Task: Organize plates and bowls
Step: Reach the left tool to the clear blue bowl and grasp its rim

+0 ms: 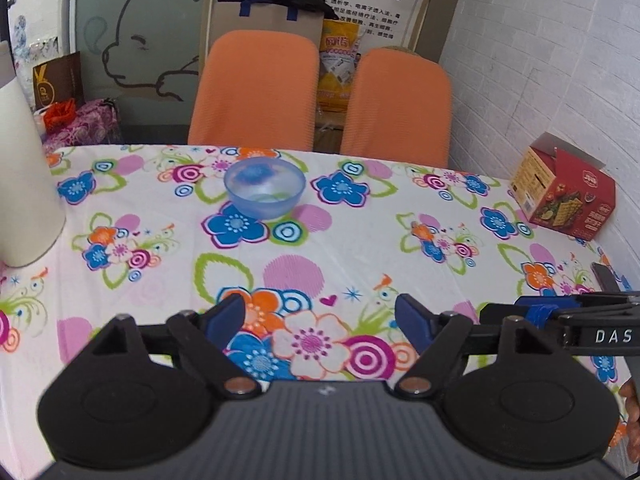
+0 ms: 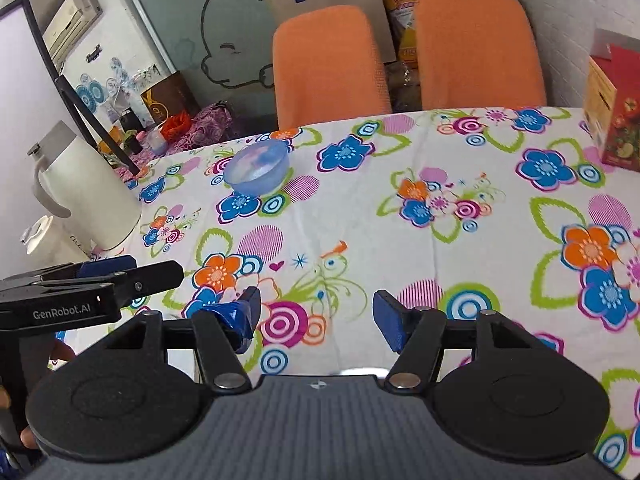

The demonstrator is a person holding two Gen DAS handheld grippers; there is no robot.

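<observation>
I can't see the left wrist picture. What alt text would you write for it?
An open two-finger left gripper hovers empty over a table with a flowered tablecloth, facing a translucent blue bowl near the far edge. A white jug stands at left, a red box at right, two orange chairs behind.

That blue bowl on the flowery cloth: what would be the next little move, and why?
Probably the left gripper should reach forward toward the blue bowl. Its jaws are open and empty, and the bowl sits upright almost straight ahead near the table's far edge. The right gripper, also open and empty, has the bowl further off to its left.
</observation>
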